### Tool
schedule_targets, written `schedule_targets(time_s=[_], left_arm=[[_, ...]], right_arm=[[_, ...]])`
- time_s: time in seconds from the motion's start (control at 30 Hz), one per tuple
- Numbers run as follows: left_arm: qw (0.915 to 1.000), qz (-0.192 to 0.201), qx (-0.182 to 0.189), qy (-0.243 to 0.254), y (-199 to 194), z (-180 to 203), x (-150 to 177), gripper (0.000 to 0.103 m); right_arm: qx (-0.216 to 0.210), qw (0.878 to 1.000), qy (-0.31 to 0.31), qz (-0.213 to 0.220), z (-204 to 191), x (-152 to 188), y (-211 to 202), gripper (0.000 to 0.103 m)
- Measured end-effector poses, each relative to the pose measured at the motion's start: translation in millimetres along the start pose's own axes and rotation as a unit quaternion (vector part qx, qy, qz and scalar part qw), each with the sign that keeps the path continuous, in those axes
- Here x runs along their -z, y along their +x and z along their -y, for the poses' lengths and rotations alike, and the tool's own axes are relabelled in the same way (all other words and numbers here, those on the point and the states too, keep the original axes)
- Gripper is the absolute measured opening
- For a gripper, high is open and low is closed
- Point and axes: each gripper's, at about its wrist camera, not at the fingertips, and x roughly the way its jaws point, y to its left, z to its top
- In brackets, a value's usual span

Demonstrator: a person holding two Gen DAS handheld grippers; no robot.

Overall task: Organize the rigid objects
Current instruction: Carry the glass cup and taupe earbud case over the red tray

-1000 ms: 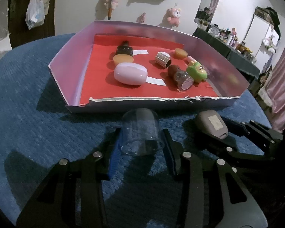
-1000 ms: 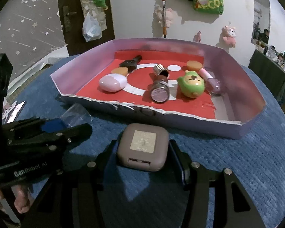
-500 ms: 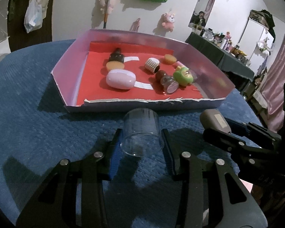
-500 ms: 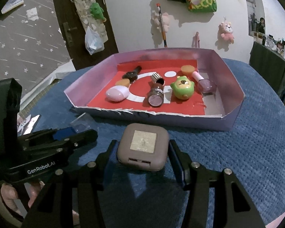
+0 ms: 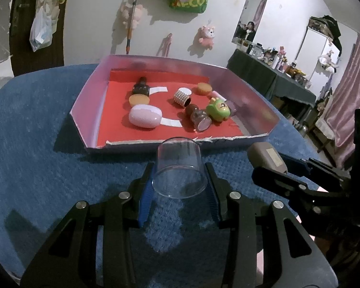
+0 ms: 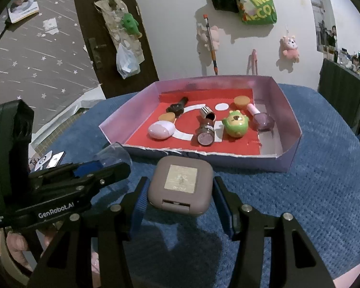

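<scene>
We see the tray [image 5: 88, 110] holding small toys and bottles, left gripper [image 5: 178, 180] pinching a clear cup [image 5: 178, 168], right gripper [image 6: 180, 187] clamping a compact case [image 6: 180, 184], its contents hidden

Tray [image 5: 88, 110] on worktop [image 5: 36, 144], ahead of both grippers. Inside tray, left to right in left wrist view: oval case [image 5: 145, 119], studded cap [image 5: 182, 98], jar [image 5: 200, 120], frog toy [image 5: 218, 109]. Cup [image 5: 178, 168] between left jaws; square case [image 6: 181, 184] between right jaws, right of cup.
</scene>
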Motion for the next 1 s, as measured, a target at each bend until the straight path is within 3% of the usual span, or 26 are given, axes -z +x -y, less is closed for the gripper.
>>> schedule_targets(time_s=[0.33,0.6,1.0], left_arm=[[0.9999,0.01,-0.003,0.005,3,-1,-22,0.037],[1.0,-0.005,-0.003,0.005,21,-6,-40,0.037],[0.9986,-0.051,-0.004,-0.011,57,-26,-53,0.037]], right_arm=[[-0.004,1.0,-0.009,0.008,2,-16,1,0.056],[-0.007,1.0,-0.011,0.004,10,-37,15,0.056],[-0.034,0.998,0.001,-0.05,26,-65,64,0.056]])
